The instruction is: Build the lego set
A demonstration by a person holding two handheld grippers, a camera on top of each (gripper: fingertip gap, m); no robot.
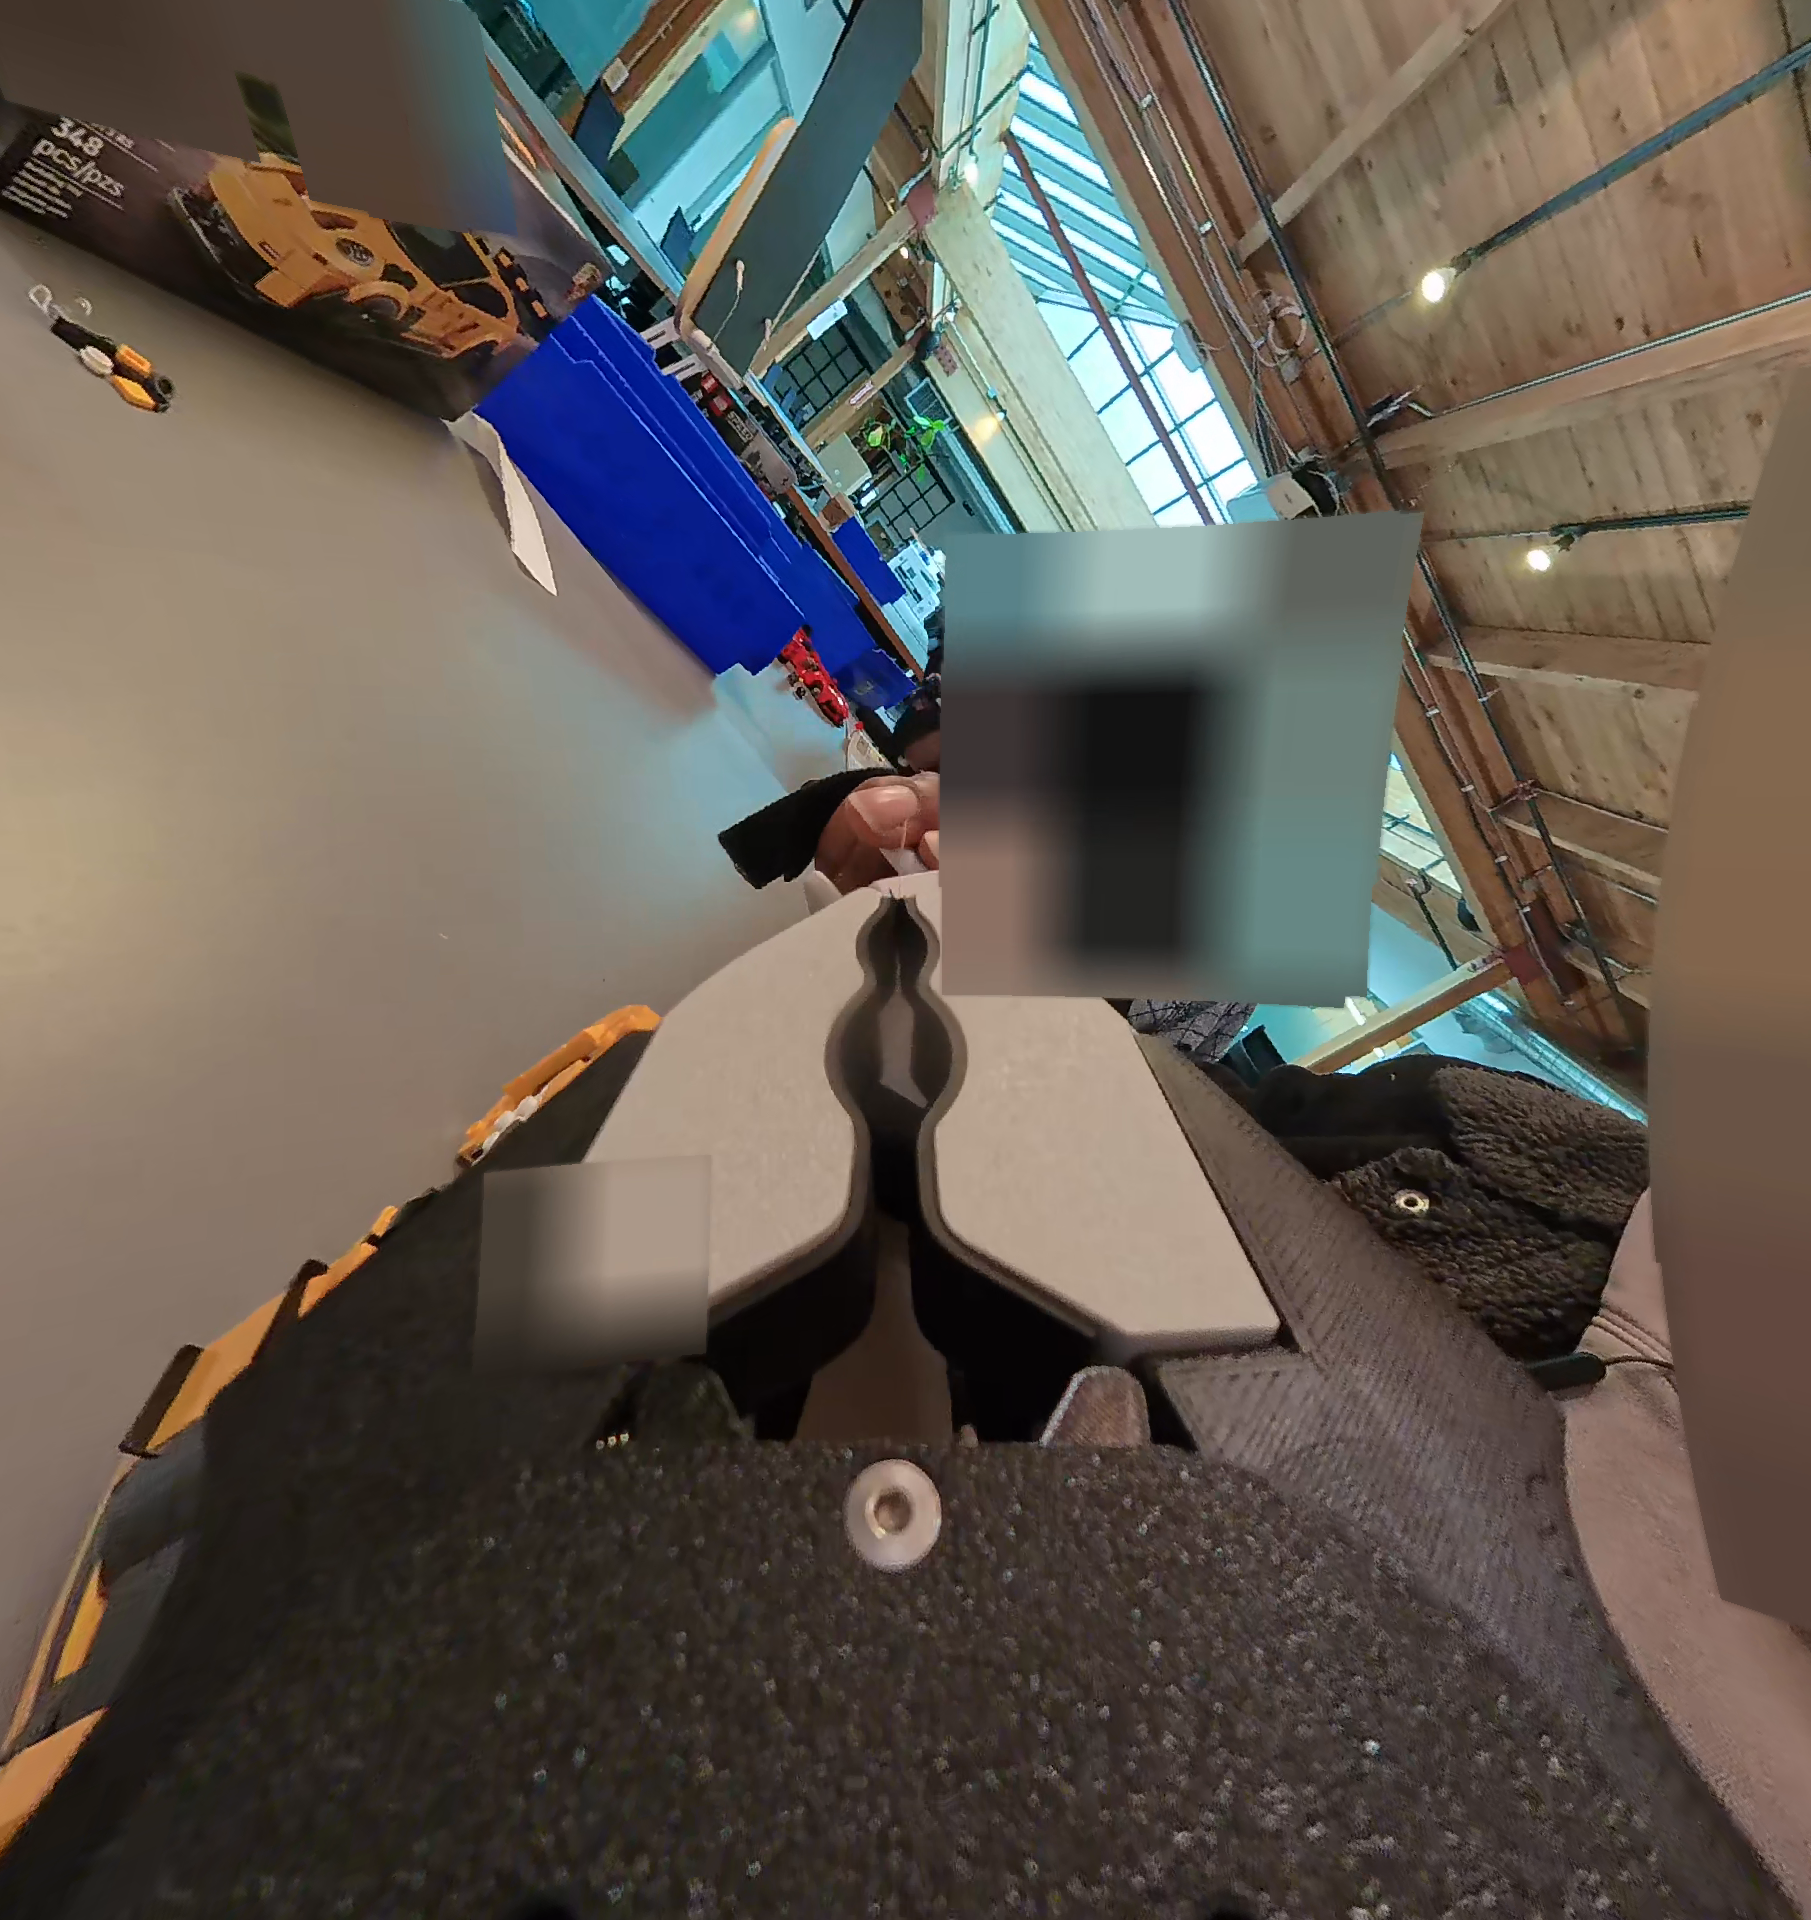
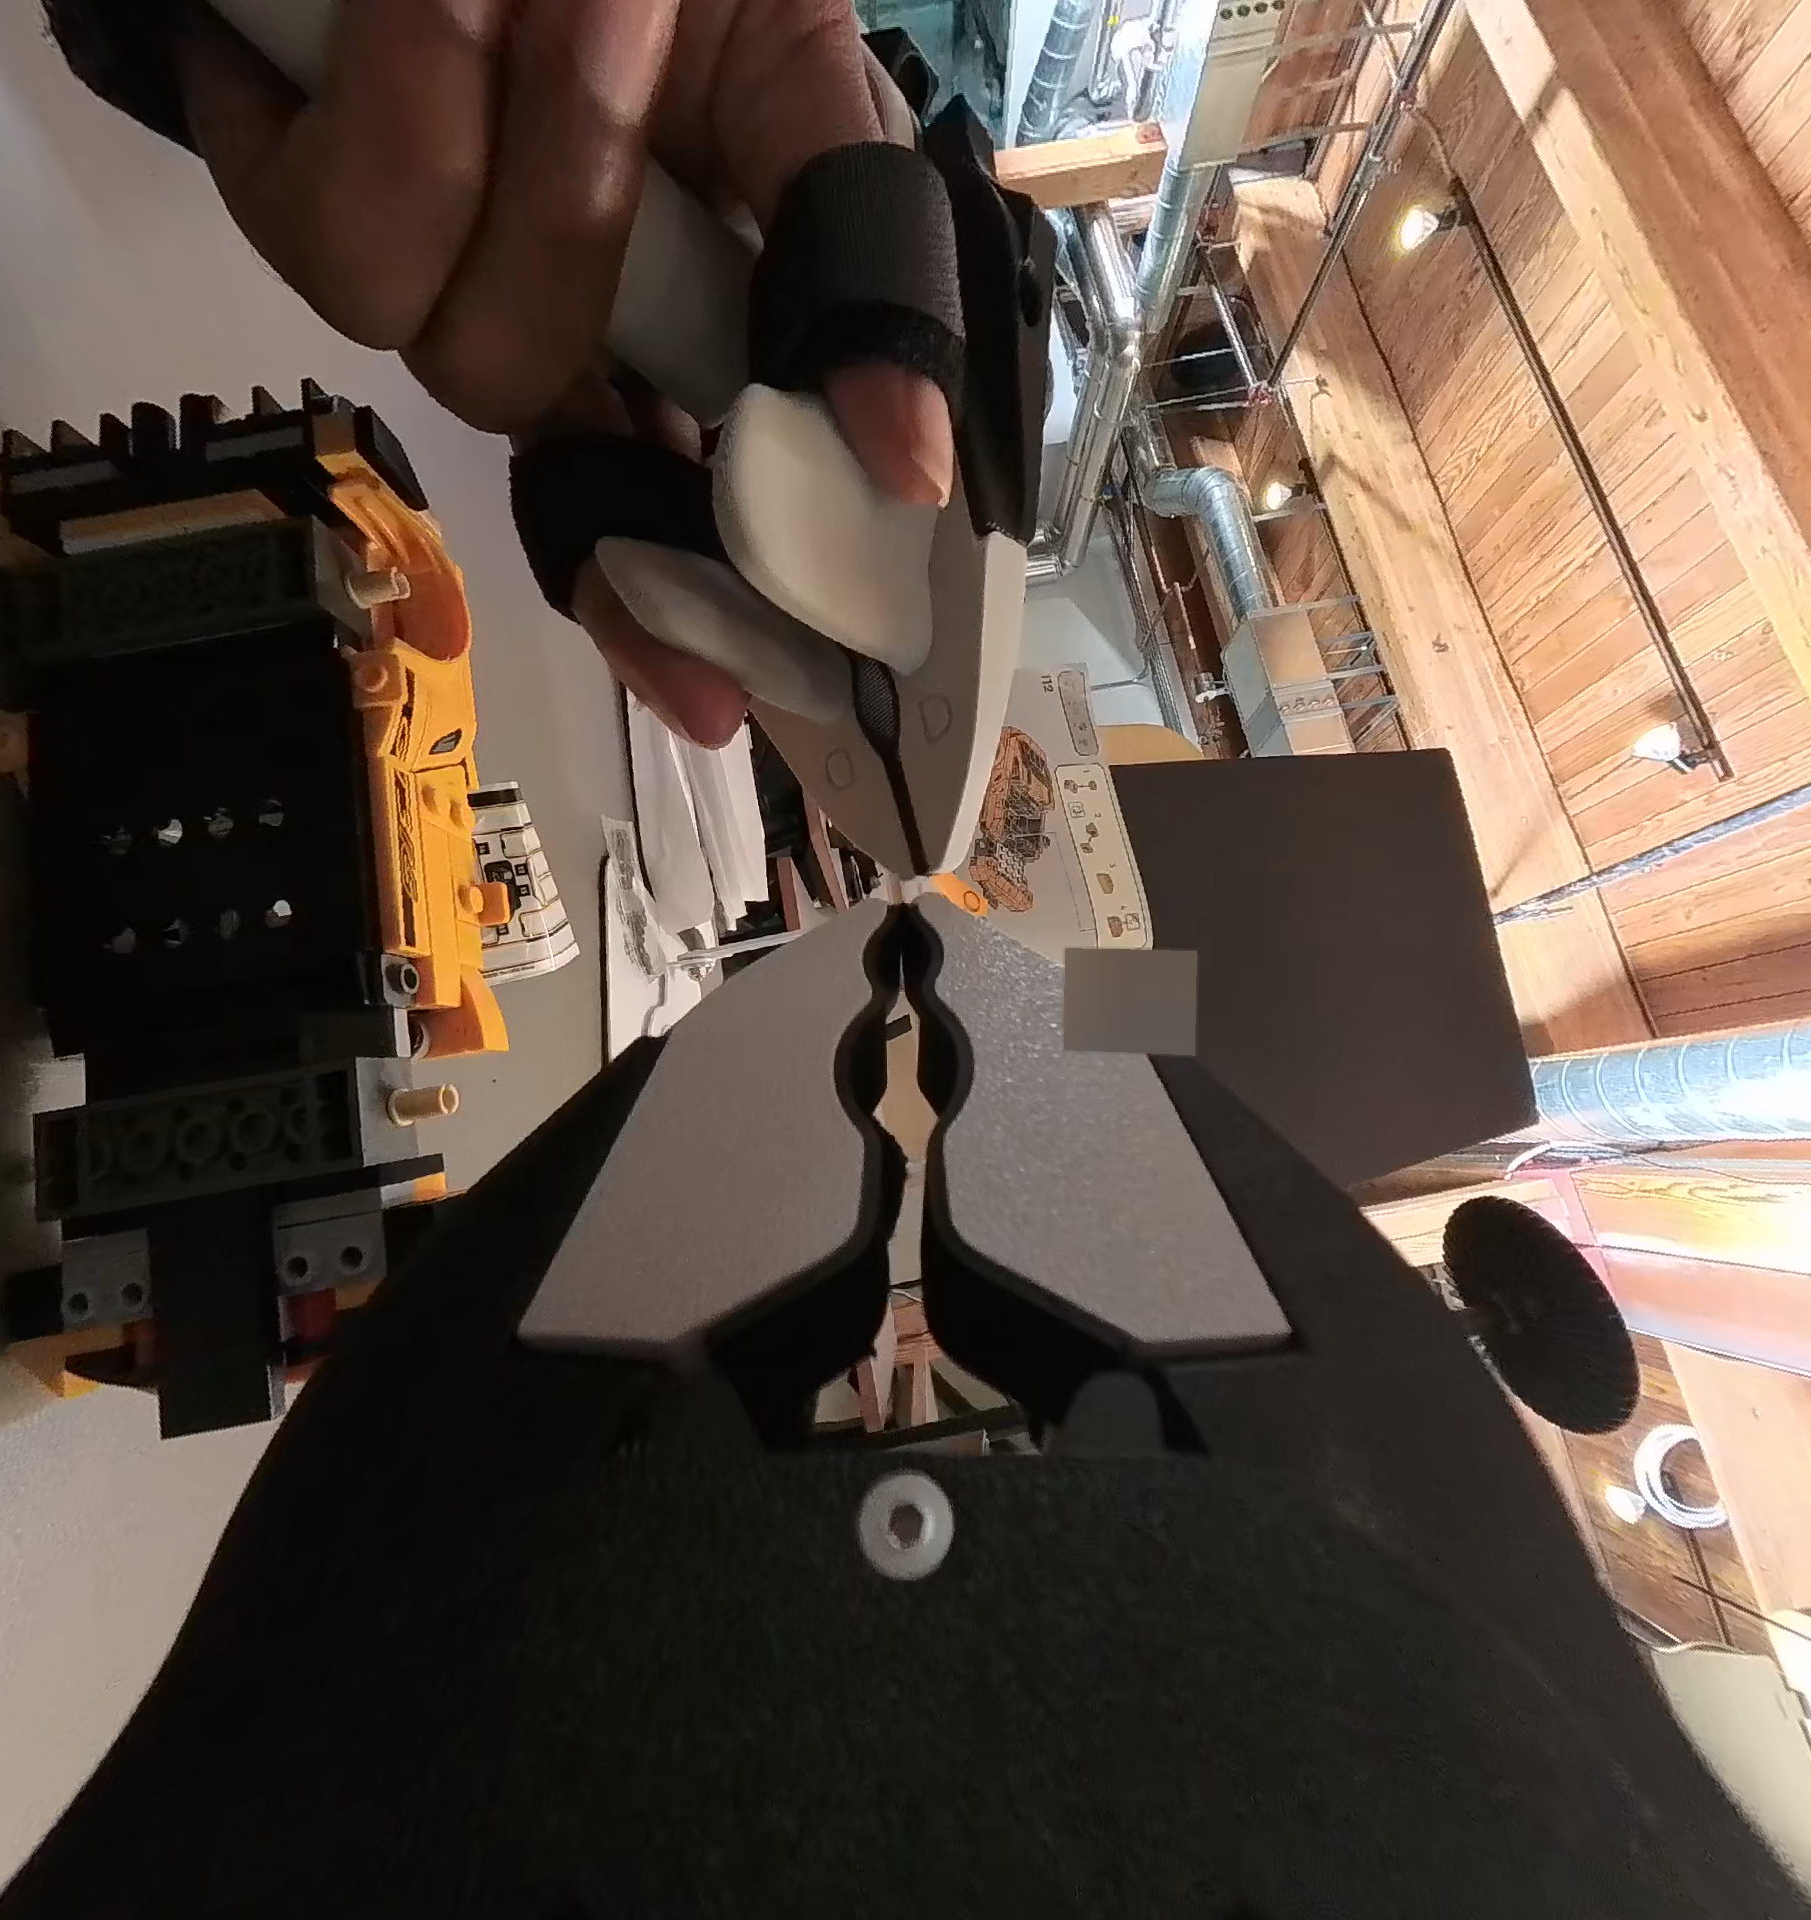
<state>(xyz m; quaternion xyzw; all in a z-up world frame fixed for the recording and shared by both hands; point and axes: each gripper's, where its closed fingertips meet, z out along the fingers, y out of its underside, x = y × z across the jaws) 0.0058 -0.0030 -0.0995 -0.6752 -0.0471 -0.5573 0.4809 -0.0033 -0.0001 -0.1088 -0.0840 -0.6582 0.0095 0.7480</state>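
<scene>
Only right view shows the lego car (image 2: 246, 883).

Both wrist views are rolled sideways: table (image 1: 257, 779) fills the left of each frame, wooden ceiling the right. Left view looks along its closed fingers (image 1: 776, 1091) from low and close, toward the set box (image 1: 288, 260) at upper left and blue bins (image 1: 652, 499) mid-frame. Right view looks along its fingers (image 2: 693, 1143), very near the left gripper (image 2: 916, 862) tip-to-tip at centre, model (image 2: 236, 883) close at left. Shared: the tip meeting point, the table, and the ceiling.
</scene>
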